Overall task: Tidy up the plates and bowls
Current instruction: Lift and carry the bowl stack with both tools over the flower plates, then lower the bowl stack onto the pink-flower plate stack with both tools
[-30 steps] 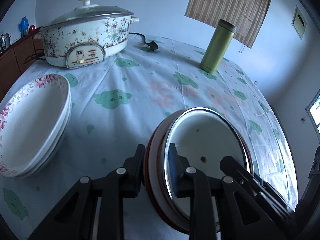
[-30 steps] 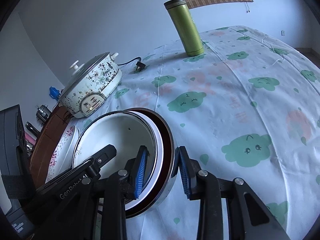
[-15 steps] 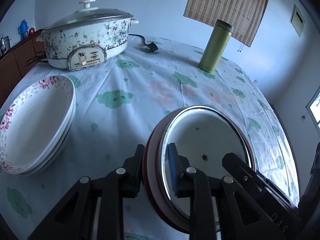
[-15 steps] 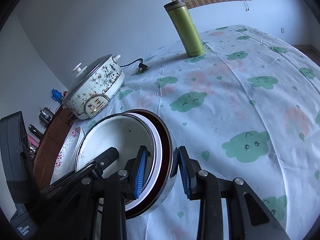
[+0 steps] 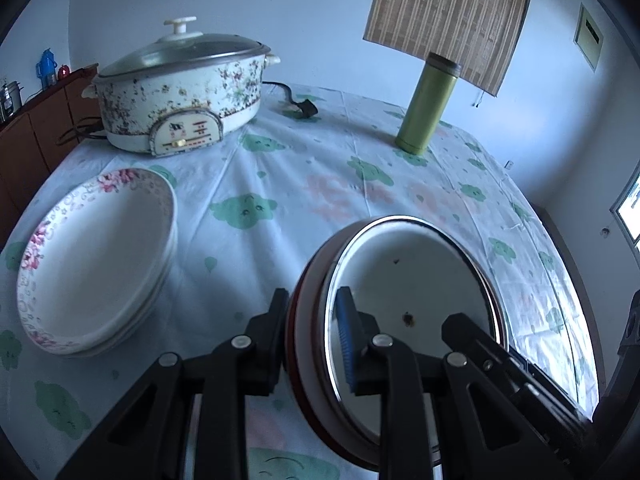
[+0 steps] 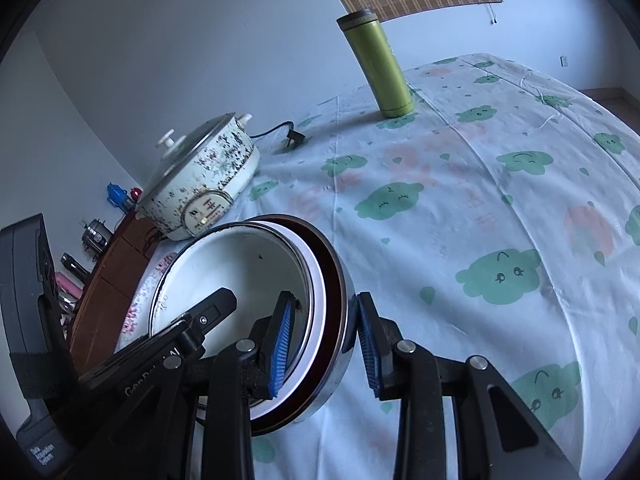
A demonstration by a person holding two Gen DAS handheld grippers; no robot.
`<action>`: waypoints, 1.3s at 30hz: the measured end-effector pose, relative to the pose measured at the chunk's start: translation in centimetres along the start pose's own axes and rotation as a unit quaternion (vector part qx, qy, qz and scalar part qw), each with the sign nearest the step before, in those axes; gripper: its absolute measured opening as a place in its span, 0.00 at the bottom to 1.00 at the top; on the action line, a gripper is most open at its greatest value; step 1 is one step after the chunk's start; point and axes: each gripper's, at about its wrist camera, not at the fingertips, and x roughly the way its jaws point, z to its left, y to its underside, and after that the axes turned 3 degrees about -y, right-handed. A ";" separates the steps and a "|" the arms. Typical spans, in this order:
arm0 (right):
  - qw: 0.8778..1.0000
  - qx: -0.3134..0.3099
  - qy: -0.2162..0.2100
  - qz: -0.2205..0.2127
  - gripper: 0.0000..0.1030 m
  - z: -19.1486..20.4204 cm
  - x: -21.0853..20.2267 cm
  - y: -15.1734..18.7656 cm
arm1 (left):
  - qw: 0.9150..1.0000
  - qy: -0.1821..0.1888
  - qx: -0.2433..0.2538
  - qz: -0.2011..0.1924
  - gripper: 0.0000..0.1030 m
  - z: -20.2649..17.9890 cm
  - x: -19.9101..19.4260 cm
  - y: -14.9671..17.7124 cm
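The workpiece was a round bowl (image 5: 408,300) with a white enamel-like interior, a bright metal rim and a dark red outer wall. It was held off the tablecloth (image 5: 280,184), tilted with its opening turned toward the cameras, to the right of the stack of floral-rimmed plates (image 5: 96,256) and well apart from it.

Grip state:
- The left gripper (image 5: 312,336) was clenched on the bowl's left rim, one pad on the outer wall and the blue pad (image 5: 344,340) inside.
- The right gripper (image 6: 324,344) straddled the opposite rim, with one blue pad inside the bowl. The outer pad (image 6: 366,344) stood at or just off the metal wall; whether it pressed could not be told.

Handling assessment:
- The bowl appeared rigid and thin-walled, so it should not deform under the pads.
- The polished rim and glazed interior looked slippery. A narrow pinch on the rim would allow the bowl to pivot, so two opposed grips were the safer arrangement.
- Its weight was judged moderate. An enamel coating, if that is what it was, would chip on a hard knock.
- The plates looked ceramic and fragile; contact with them should be slow and level.

Also on the table, clear of the work area: an electric cooking pot (image 5: 180,92) and a green flask (image 5: 428,108)
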 end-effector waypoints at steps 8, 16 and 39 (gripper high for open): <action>1.000 -0.005 -0.014 -0.007 0.33 2.7 0.2 -0.3 | 1.000 -0.003 -0.012 -0.016 0.21 2.4 -1.3 -1.2; 0.999 -0.019 -0.033 -0.012 0.33 6.1 1.0 -0.8 | 0.999 -0.008 -0.034 -0.038 0.21 5.6 -2.8 -2.8; 0.995 -0.050 -0.082 0.009 0.33 15.1 5.9 -0.3 | 0.992 -0.067 -0.087 -0.068 0.24 15.2 -4.0 -4.6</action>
